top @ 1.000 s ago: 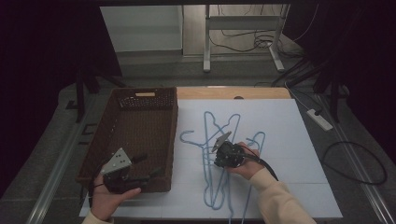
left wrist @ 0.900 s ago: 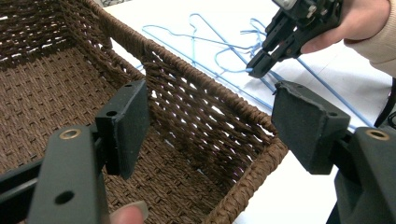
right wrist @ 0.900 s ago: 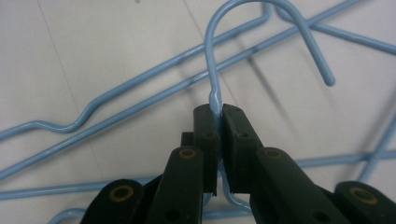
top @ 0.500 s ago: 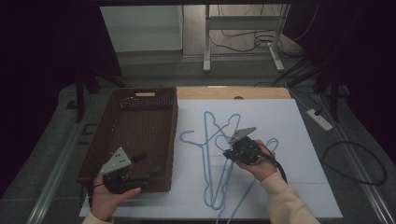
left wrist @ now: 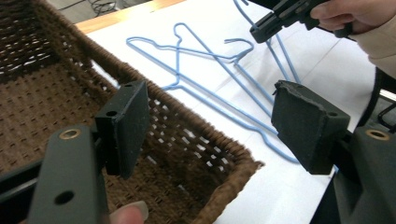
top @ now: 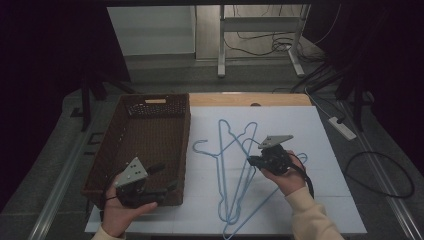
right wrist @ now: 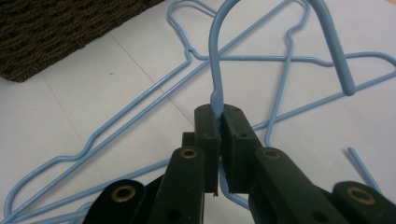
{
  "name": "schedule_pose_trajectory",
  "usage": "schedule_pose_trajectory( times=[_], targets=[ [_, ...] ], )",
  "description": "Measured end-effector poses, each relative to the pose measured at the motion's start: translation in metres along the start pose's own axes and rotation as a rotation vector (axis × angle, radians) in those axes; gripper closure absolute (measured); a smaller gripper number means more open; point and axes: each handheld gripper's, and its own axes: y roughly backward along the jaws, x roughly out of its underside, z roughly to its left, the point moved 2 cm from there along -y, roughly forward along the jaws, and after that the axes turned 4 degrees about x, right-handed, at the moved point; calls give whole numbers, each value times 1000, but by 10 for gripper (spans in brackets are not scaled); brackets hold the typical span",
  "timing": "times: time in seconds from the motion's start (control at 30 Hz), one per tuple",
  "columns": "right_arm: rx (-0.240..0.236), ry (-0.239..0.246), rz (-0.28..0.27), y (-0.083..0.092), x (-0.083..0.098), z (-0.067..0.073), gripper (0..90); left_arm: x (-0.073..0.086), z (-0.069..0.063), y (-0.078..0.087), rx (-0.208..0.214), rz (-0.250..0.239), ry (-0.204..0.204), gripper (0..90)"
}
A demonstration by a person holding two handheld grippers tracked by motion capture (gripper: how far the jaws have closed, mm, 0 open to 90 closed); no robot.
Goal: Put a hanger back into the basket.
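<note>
Right of basket [top: 145, 145], right gripper [right wrist: 218, 116] clamps hanger [right wrist: 261, 42] at its neck to lift it; left gripper [left wrist: 210, 126] gapes over basket corner.

You are looking at light blue hangers [top: 235, 170] lying on a white sheet [top: 320, 135]. One hanger hook [right wrist: 280, 28] is showing the same light blue, plain all over. The basket [top: 145, 145] at the sheet's left edge is showing dark brown, with a woven criss-cross pattern and little holes along its wall. Your right gripper [top: 251, 161] is showing black, with a grey plate on top and small gold rings on its arms. Your left gripper [top: 162, 177] is looking black too, with a grey plate dotted with tiny holes. Your sleeve [top: 310, 215] is showing cream. The table's far edge [top: 250, 99] is showing light brown wood.
</note>
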Motion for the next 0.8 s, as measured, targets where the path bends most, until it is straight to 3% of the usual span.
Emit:
schedule_pose_trajectory(
  times=[0.3,0.43,0.8],
  targets=[
    [3,-6,-26,6,1,1,861,-13,-11,-19,59,50,-17,287],
    [5,-8,-29,6,2,1,861,-18,-16,-32,91,82,-7,286],
    [10,-9,-32,6,2,2,861,-32,-25,-59,149,100,-7,286]
  ],
)
